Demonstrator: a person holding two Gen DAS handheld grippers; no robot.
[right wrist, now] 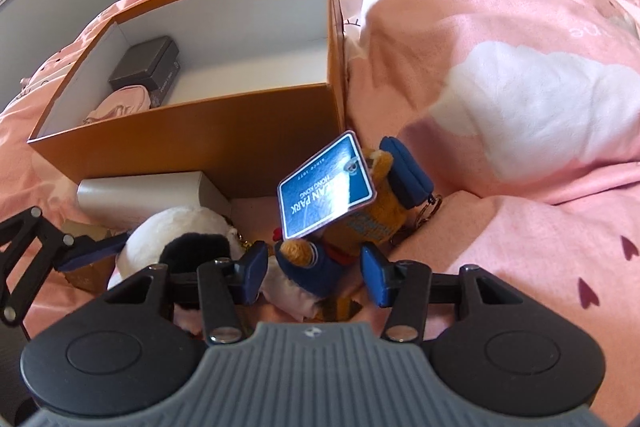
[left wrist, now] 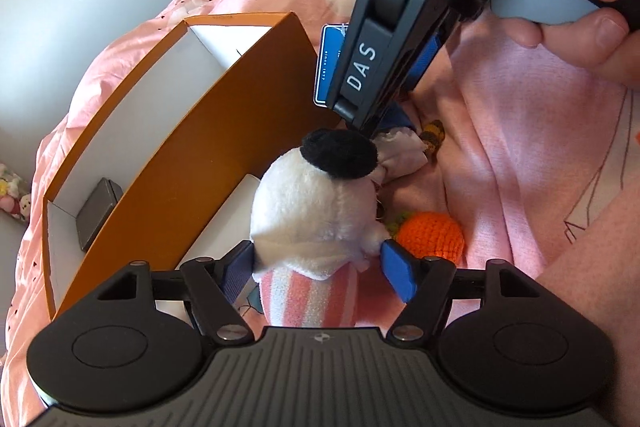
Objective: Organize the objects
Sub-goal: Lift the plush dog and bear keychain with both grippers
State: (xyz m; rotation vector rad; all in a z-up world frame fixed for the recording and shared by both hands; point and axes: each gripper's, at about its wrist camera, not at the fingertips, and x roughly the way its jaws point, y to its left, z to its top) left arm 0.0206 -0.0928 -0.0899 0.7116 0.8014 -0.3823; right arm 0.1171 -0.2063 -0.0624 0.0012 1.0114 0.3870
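On the bed, the box (right wrist: 192, 151) already holds a dark case (right wrist: 146, 65) and pink pouch (right wrist: 120, 107); outside its near wall wait the panda (left wrist: 312, 211) between the left gripper (left wrist: 320, 263)'s parted jaws, the bear (right wrist: 320, 251) between the right gripper (right wrist: 314, 267)'s parted jaws, neither clamped.

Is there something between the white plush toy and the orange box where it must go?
Only the box's own near wall. The white plush toy sits outside the orange box, against that wall; it must be lifted over the rim. A white carton lies beside it.

Left gripper (left wrist: 320, 267) and right gripper (right wrist: 314, 269) both point steeply downward, jaws spread apart.
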